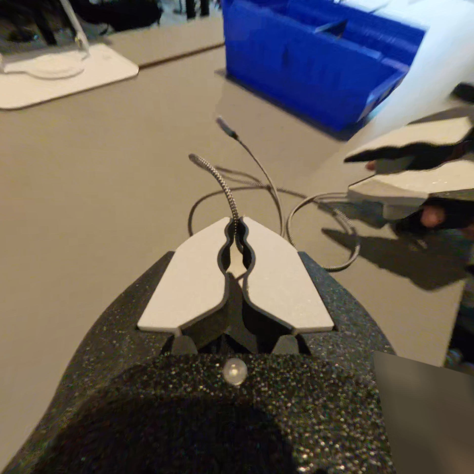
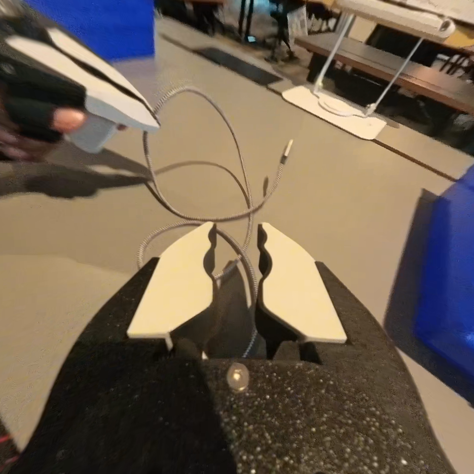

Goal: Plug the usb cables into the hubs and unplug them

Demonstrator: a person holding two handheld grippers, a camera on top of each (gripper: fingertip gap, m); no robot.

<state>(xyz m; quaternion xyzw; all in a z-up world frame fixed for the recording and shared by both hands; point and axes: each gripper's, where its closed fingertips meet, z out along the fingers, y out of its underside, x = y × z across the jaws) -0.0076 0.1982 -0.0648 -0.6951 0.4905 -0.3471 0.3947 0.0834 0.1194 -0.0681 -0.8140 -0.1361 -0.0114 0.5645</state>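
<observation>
Cable (image 1: 225,189), braided, light and springy, is pinched in my left tongs (image 1: 235,225) above the worktop (image 1: 102,179); my right tongs (image 2: 236,228) gape around loose loops, so I'd grip the stiff plug (image 2: 286,151).

Both wrist cameras look down along their own fingers, close above the table (image 1: 102,179), sharing the braided cables (image 2: 205,215) between them.

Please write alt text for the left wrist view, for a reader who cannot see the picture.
The left hand-held gripper is shut on a braided cable that rises from its fingertips above a beige table. More thin cables loop on the table beyond it. The right hand-held gripper reaches in from the right, with a blue bin behind.
</observation>
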